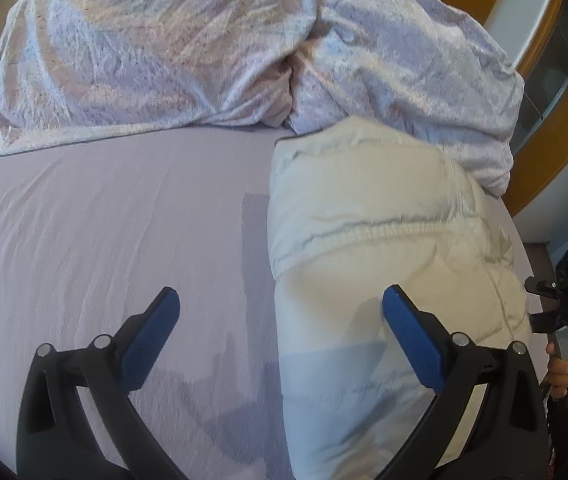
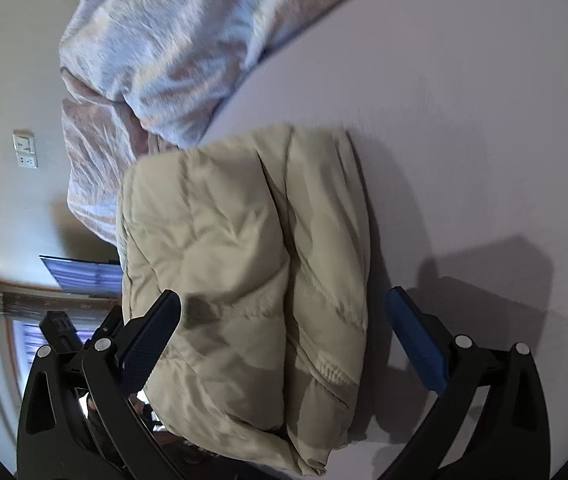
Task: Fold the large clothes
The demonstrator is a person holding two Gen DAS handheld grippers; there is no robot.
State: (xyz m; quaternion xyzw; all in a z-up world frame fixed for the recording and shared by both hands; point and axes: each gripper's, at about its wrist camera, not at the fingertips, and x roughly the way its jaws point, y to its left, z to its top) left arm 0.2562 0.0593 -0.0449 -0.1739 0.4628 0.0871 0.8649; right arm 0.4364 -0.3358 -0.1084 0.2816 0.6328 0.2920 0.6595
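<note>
Jacket (image 1: pixel 383 240), cream and quilted, folded into a thick bundle on the lilac bed sheet (image 1: pixel 104 240). In the left wrist view: left gripper (image 1: pixel 280 328) spread wide, nothing between the blue pads. Left finger (image 1: pixel 152 344) over bare sheet; right finger (image 1: pixel 411 340) over the near part of the jacket, casting a shadow on it, contact not clear. Jacket running from under the right finger away toward the rumpled duvet (image 1: pixel 164 60), its far end touching the duvet's edge. An elastic hem crossing the bundle beyond the right fingertip. At the right edge, past the right finger, a person's fingers (image 1: pixel 559 368) around a dark handle.

In the right wrist view, tilted sideways and slightly blurred: right gripper (image 2: pixel 284 328) fully spread, gripping nothing. Jacket (image 2: pixel 244 260) lying in the gap between the fingers and stretching beyond them; left finger (image 2: pixel 152 344) in front of its quilted side, right finger (image 2: pixel 415 344) clear of it over bare sheet (image 2: pixel 463 140). Duvet (image 2: pixel 164 40) beyond the jacket's far end, just touching it. Wall sockets (image 2: pixel 26 152) far off past the left finger.
</note>
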